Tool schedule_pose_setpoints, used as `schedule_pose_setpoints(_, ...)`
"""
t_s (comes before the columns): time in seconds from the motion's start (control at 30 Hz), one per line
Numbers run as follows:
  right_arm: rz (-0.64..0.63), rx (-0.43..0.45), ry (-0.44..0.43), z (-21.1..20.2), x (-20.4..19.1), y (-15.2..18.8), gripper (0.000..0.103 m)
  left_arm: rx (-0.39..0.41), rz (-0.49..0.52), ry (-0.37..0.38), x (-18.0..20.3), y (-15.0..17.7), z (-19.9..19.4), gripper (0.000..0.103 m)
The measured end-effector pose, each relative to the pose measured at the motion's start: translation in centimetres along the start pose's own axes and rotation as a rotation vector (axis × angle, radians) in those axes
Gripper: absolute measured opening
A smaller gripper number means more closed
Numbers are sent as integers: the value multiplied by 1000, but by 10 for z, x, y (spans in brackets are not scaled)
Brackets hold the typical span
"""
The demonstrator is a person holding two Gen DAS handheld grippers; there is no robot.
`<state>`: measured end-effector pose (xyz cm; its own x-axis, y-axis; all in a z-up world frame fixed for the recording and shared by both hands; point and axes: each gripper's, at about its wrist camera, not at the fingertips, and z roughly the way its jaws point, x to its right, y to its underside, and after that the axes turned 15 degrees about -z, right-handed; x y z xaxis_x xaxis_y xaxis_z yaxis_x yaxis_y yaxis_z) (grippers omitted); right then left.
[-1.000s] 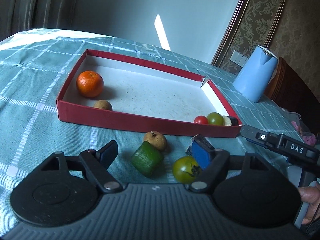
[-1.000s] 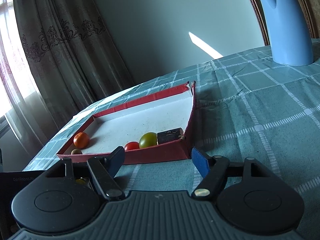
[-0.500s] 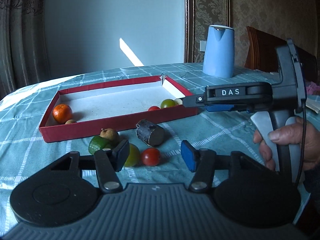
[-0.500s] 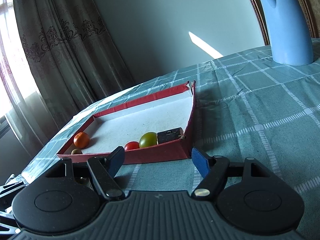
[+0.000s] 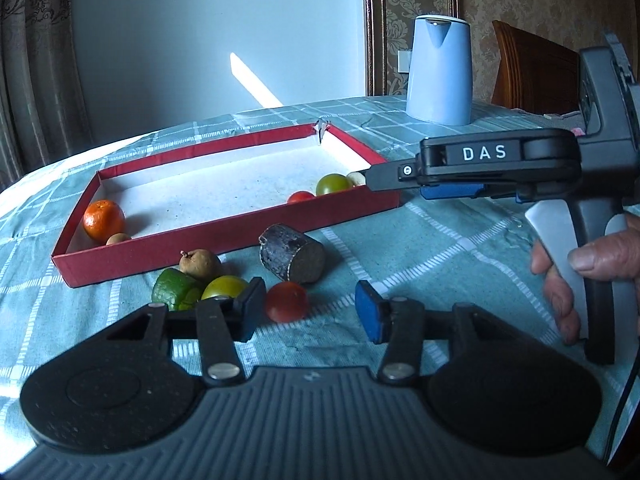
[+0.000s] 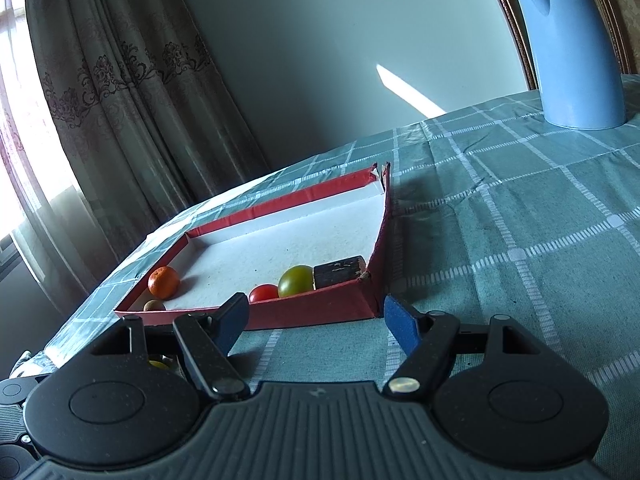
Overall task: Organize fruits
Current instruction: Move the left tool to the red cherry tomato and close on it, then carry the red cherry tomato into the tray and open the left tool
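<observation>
A red shallow box (image 5: 224, 250) (image 6: 320, 312) lies on the checked tablecloth. Inside it are an orange (image 5: 103, 220) (image 6: 163, 281), a small brown fruit (image 5: 118, 238), a red tomato (image 6: 264, 293), a green tomato (image 5: 332, 185) (image 6: 296, 281) and a dark cut piece (image 6: 339, 272). In front of the box lie a red tomato (image 5: 286, 301), a dark cut cylinder (image 5: 291, 253), a brown fruit (image 5: 198, 262), a green piece (image 5: 173, 294) and a yellow-green tomato (image 5: 224, 287). My left gripper (image 5: 310, 308) is open, the red tomato just ahead of its left finger. My right gripper (image 6: 316, 320) is open and empty before the box's near corner.
A blue kettle (image 5: 439, 70) (image 6: 576, 44) stands at the table's far right. A wooden chair (image 5: 532, 68) is behind it. The right gripper's body and the person's hand (image 5: 580, 256) fill the right side of the left wrist view. Curtains (image 6: 100, 120) hang at the left.
The left wrist view swung right and back from the green piece; the red tomato and dark cylinder now show ahead of it. The right gripper has hardly moved.
</observation>
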<state>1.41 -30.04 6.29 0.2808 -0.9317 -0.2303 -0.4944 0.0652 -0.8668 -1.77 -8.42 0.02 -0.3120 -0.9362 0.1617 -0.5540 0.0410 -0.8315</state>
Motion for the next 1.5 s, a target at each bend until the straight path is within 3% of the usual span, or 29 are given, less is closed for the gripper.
schedule_pose_setpoints(0.07,2,1,2,0,0,0,80,3,9,-23,-1,-2,3,31)
schedule_pose_setpoints(0.23,6,0,2,0,1,0,81,3,-19,-48,-9,-3,5,22)
schedule_pose_setpoints(0.47,6,3,1,0,1,0,81,34,-22,-32,-7,-2,-6,22)
schedule_pose_setpoints(0.6,8,5,2,0,1,0,81,89,-15,-31,-6,-10,-19,22)
schedule_pose_setpoints(0.87,14,0,2,0,3,0,81,169,-97,-144,-39,-60,0,22)
schedule_pose_setpoints(1.1,20,-8,0,2,4,1,81,99,-211,-269,-68,-81,48,22)
schedule_pose_setpoints(1.33,13,-13,-4,3,3,0,81,38,-234,-310,-81,-72,71,22)
schedule_pose_setpoints(1.5,10,-13,-5,3,2,1,81,37,-241,-307,-83,-71,73,26)
